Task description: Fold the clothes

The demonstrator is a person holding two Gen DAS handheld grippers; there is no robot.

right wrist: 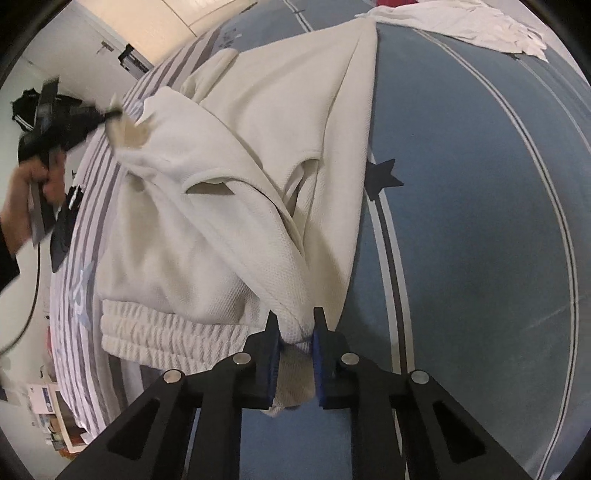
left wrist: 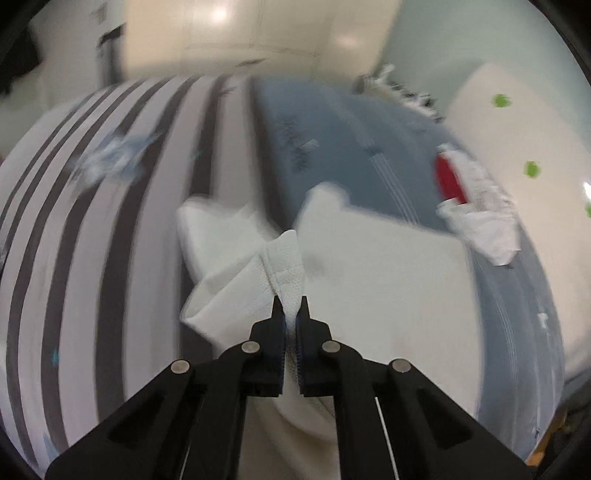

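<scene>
Both claws are pinching the same white shorts [right wrist: 229, 192] over the bed [right wrist: 480, 206]. The left claw [left wrist: 290, 306] is pressed together on a hem, low in the centre of its blurred view; the right claw [right wrist: 295, 321] nips a fabric corner beside the ribbed waistband [right wrist: 162, 332] at lower left. The shorts look bunched and partly lifted, so I'd judge the fold barely begun. A crumpled white garment [right wrist: 465, 22] in the upper right appears unfolded too.

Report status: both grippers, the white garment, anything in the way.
Left gripper shut on white shorts. Right gripper shut on them too. Shorts half-lifted off bed. White cloth pile sits beyond, apart.
</scene>
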